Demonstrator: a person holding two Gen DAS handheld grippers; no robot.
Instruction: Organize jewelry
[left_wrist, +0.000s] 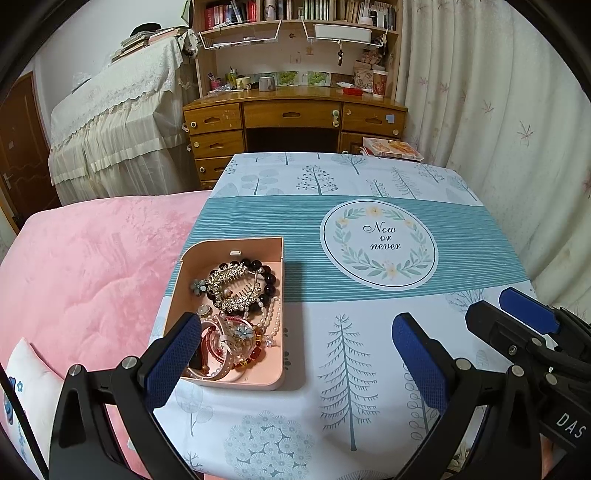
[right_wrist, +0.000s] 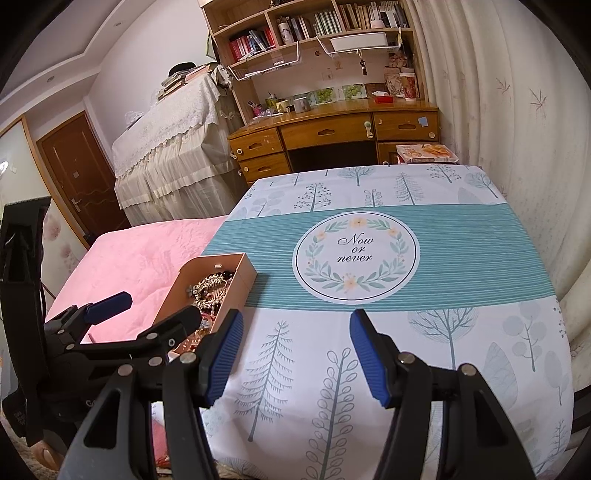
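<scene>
An open pink box (left_wrist: 240, 384) sits at the left side of the table. It holds a tangle of jewelry: a dark bead bracelet (left_wrist: 264, 275), a silver rhinestone hair comb (left_wrist: 231, 286), a pearl strand (left_wrist: 272, 319) and a pink strap (left_wrist: 227, 363). My left gripper (left_wrist: 295, 356) hovers open over the cloth, its left finger (left_wrist: 173, 354) in front of the box's near left corner. Nothing lies between its pads. To the right, my right gripper (right_wrist: 297, 356) stands open over bare cloth and shows from the side as right gripper (left_wrist: 508, 314). The right wrist view shows the box (right_wrist: 240, 291) and left gripper (right_wrist: 147, 314).
The table wears a tree-print cloth (left_wrist: 347, 354) with a teal band and a round "Now or never" emblem (left_wrist: 378, 243). A pink bed (left_wrist: 92, 266) adjoins the table's left edge. Curtains (left_wrist: 498, 110) hang at the right, a wooden desk (left_wrist: 291, 114) stands behind, and books (left_wrist: 391, 147) lie past the far edge.
</scene>
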